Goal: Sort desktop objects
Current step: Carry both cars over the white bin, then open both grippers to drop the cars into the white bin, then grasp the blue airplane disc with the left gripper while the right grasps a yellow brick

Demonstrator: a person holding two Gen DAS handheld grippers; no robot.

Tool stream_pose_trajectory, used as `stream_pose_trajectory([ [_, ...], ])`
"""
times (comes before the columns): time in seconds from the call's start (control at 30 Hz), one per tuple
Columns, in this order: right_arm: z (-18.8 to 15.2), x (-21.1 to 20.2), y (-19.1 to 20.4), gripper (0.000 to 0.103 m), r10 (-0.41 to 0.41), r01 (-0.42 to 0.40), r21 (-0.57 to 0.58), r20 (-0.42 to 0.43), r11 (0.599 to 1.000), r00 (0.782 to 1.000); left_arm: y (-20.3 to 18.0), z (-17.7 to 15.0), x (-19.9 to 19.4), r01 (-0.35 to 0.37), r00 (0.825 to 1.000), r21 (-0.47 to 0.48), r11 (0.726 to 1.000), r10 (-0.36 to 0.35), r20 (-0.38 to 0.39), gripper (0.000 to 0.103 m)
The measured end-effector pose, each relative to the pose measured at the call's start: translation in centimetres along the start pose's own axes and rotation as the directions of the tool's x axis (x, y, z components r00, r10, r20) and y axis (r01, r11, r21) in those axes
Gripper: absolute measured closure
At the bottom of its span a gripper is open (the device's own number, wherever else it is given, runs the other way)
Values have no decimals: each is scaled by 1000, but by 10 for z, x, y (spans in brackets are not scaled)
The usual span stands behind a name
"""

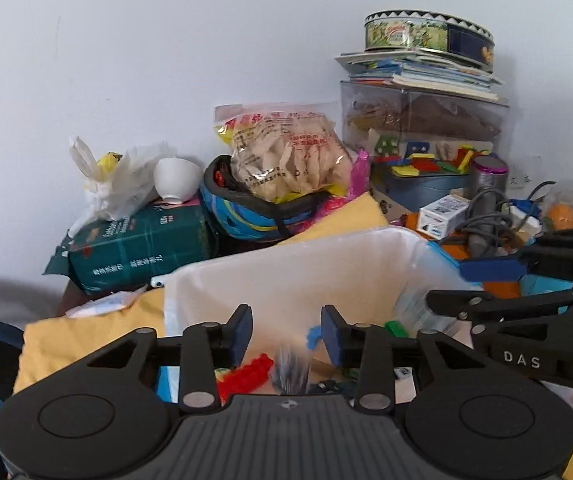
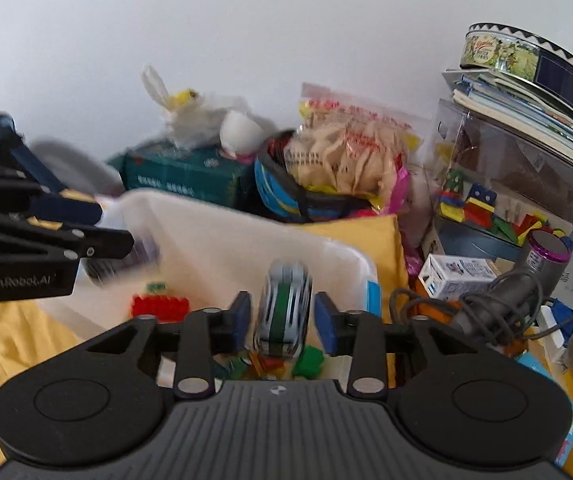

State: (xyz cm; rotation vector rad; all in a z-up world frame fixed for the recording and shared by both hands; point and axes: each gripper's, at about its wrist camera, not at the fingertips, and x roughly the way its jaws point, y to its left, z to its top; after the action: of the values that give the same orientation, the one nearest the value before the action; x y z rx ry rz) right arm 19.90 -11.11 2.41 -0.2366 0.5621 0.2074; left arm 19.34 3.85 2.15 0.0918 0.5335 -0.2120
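Your right hand-held gripper point(image 2: 282, 322) stands open around the toy car point(image 2: 283, 312), which hangs nose-down over the white plastic bin point(image 2: 246, 236), pads apparently clear; judged light, rigid and slick, it is best pinched across its flat flanks.

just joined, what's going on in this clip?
A person is sorting desk clutter with two handheld grippers over a white plastic bin. The right gripper has a grey-and-green striped toy car between its fingers, but the pads show gaps either side, so it looks released into the bin. The left gripper is open and empty above it. Red bricks already lie inside.
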Motion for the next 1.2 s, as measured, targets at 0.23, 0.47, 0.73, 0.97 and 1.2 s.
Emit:
stream_pose_trajectory([
  [0.23, -25, -28, -8, 63, 93, -93, 29, 3, 995, 996, -22, -49, -42, 15, 1000, 98, 995, -16, 9, 52],
  [0.47, -87, -3, 14, 70, 230, -232, 15, -224, 973, 947, -49, -125, -30, 113, 971, 106, 988, -87, -222, 52],
  [0.73, -105, 33, 29, 68, 340, -310, 144, -301, 940, 891, -67, -156, -29, 156, 945, 147, 977, -104, -310, 52],
  [0.97, -107, 33, 37, 77, 284, -282, 50, -300, 958, 911, -59, -148, -12, 148, 945, 111, 983, -107, -311, 52],
  [1.2, -133, -11, 11, 76, 244, -234, 71, -331, 970, 912, -53, -141, 22, 163, 933, 20, 986, -147, -330, 52],
])
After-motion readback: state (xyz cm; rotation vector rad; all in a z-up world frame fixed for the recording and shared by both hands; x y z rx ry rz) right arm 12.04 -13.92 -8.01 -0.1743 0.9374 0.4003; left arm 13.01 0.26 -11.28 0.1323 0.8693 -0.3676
